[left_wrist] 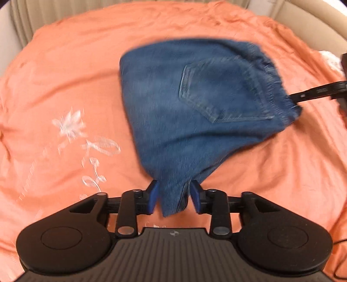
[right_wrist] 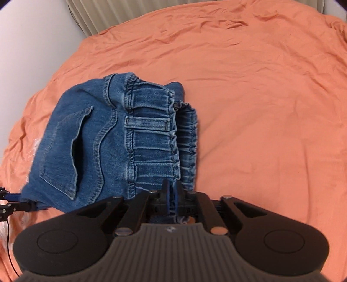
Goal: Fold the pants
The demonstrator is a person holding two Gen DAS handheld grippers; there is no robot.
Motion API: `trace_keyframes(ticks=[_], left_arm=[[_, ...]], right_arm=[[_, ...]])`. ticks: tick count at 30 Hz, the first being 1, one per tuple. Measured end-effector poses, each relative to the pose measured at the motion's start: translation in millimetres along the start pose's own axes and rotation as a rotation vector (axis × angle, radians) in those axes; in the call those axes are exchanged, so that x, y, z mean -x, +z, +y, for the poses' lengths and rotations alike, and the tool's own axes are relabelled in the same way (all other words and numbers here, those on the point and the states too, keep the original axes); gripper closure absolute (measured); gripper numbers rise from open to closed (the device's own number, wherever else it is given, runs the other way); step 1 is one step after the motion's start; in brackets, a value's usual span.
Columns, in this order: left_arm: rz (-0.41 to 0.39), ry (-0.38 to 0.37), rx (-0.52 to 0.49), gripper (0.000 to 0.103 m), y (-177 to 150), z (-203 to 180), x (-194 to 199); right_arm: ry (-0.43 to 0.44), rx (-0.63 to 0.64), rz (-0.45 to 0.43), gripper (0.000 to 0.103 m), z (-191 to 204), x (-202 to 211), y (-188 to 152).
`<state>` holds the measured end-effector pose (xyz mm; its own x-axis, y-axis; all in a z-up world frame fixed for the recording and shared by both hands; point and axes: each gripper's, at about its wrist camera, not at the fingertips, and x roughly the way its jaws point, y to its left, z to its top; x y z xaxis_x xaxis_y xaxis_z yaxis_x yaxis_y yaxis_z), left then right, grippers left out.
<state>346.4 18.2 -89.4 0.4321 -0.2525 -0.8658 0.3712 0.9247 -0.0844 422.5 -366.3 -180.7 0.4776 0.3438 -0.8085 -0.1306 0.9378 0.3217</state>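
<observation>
Blue denim pants lie bunched on the orange bed cover, back pocket up. A corner of the denim runs up between the blue pads of my left gripper; the jaws stand apart, with a thin gap showing on each side of the cloth. My right gripper is shut on the elastic waistband of the pants, and the fabric is pinched between its narrow jaws. In the left wrist view, the right gripper reaches in from the right edge at the waistband. The left gripper shows at the left edge of the right wrist view.
The orange bed cover is wrinkled, with white embroidery on the left. A ribbed beige headboard and a pale wall close the far side. A thin black cable hangs at the left.
</observation>
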Motion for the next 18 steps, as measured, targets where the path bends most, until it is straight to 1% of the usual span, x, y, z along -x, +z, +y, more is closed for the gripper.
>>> trace_keyframes(ticks=[1, 2, 3, 4, 6, 8, 9, 11, 13, 16, 18], left_arm=[[-0.015, -0.011, 0.003, 0.048, 4, 2, 8], [-0.032, -0.016, 0.01, 0.046, 9, 4, 14], [-0.043, -0.012, 0.016, 0.044, 14, 3, 20], [-0.051, 0.002, 0.023, 0.044, 21, 3, 22], [-0.075, 0.043, 0.034, 0.043, 36, 5, 23], [-0.088, 0.085, 0.052, 0.042, 55, 9, 18], [-0.096, 0.095, 0.072, 0.04, 62, 11, 16], [-0.099, 0.093, 0.128, 0.04, 76, 18, 8], [-0.095, 0.079, 0.196, 0.04, 84, 29, -3], [-0.085, 0.091, 0.259, 0.04, 91, 38, -16], [-0.072, 0.092, 0.284, 0.04, 91, 44, -22]], right_arm=[[0.006, 0.004, -0.007, 0.096, 1, 3, 4], [0.008, 0.009, -0.018, 0.083, 2, 6, 7], [0.01, 0.012, -0.035, 0.068, 2, 11, 10], [0.024, 0.015, -0.056, 0.063, 2, 16, 13], [0.044, 0.006, -0.1, 0.062, 2, 23, 22], [0.1, -0.053, -0.13, 0.061, -5, 25, 33], [0.135, -0.1, -0.146, 0.056, -11, 25, 38], [0.199, -0.197, -0.165, 0.049, -23, 19, 48], [0.254, -0.288, -0.163, 0.049, -32, 5, 58], [0.286, -0.403, -0.142, 0.048, -42, -20, 68], [0.327, -0.481, -0.107, 0.043, -51, -38, 71]])
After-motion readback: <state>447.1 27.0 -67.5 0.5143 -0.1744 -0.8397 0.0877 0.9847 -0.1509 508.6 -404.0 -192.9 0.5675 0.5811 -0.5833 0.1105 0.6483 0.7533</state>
